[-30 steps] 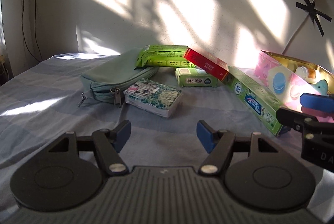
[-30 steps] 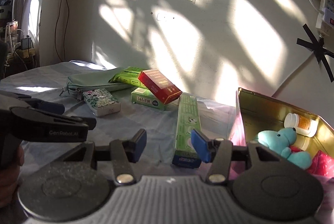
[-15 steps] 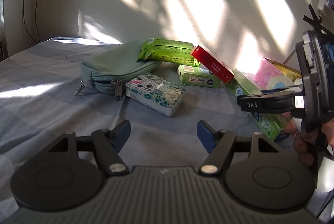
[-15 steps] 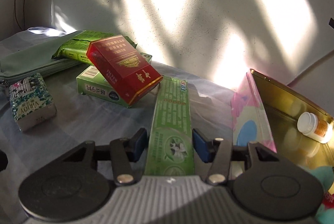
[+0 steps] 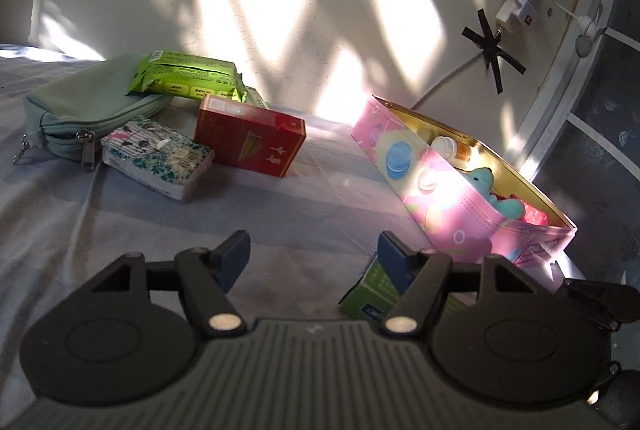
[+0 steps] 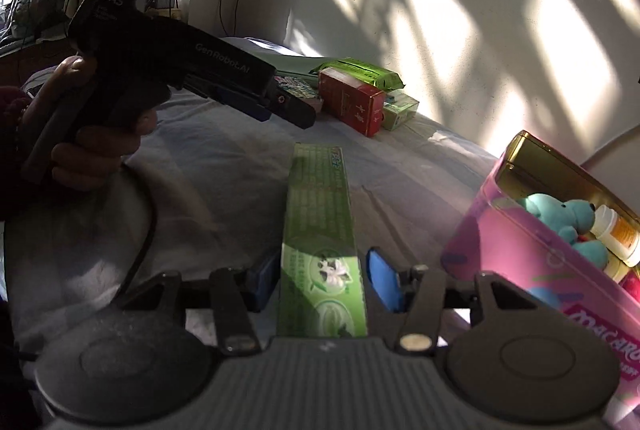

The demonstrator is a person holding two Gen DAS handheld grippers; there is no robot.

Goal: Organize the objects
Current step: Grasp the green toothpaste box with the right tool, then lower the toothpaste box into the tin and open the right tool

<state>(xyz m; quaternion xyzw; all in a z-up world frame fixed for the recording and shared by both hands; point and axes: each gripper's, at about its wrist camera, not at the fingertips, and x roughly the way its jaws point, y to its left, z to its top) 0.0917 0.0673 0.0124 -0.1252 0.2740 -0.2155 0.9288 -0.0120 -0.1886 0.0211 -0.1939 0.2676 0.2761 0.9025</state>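
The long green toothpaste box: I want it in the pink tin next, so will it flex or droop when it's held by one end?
The toothpaste box has crisp, straight cardboard edges, so it probably stays stiff. The right gripper brackets only its near end, so the far end may sag or swing. Its glossy print could slide between the pads. The pink tin looks crowded.

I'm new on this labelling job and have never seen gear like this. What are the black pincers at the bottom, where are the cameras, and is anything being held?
Each picture comes from a camera on a hand-held two-finger gripper, looking along its blue-padded fingers. A person squeezes the handles; no robot arm is involved. The left gripper is open and holds nothing. The right gripper has the long green toothpaste box between its fingers. On the blue striped bedsheet lie a red cardboard pack, a floral tissue pack, a pale green zip pouch and a lime green wipes packet. The pink open tin holds a teal plush bear and a white pill bottle.
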